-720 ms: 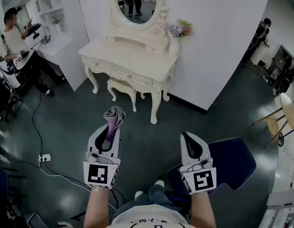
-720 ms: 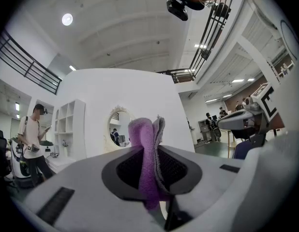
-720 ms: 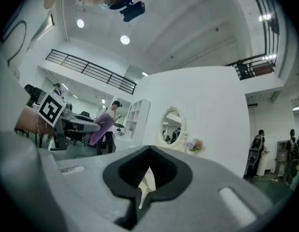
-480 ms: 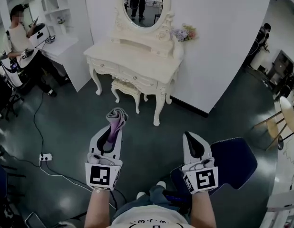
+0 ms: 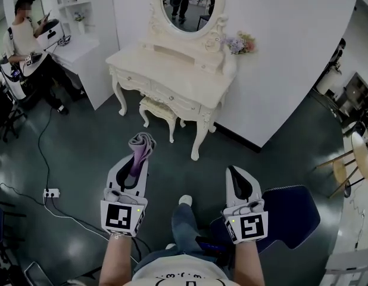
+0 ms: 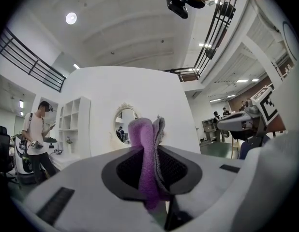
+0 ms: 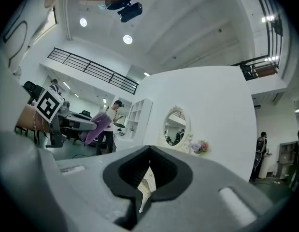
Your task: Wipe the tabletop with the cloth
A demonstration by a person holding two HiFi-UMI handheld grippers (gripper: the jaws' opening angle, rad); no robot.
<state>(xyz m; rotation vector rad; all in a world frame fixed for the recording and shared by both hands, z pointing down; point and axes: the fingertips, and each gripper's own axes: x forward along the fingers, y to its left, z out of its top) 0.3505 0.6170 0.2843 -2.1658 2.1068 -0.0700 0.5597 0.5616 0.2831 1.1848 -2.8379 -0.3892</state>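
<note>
A purple cloth with a grey side sticks up from my left gripper, which is shut on it. In the left gripper view the folded cloth fills the gap between the jaws. My right gripper is shut with nothing in it; its jaws show only a thin slit in the right gripper view. Both grippers hang over the dark floor, well short of the cream dressing table, whose top is bare in the middle.
A cushioned stool stands under the table; an oval mirror and flowers are at its back. A blue chair is at my right. A person sits by a white desk, with a power strip on the floor.
The person has stepped forward: a leg and shoe now show between the grippers, and the dressing table has shifted slightly right. The left gripper still holds the cloth.
</note>
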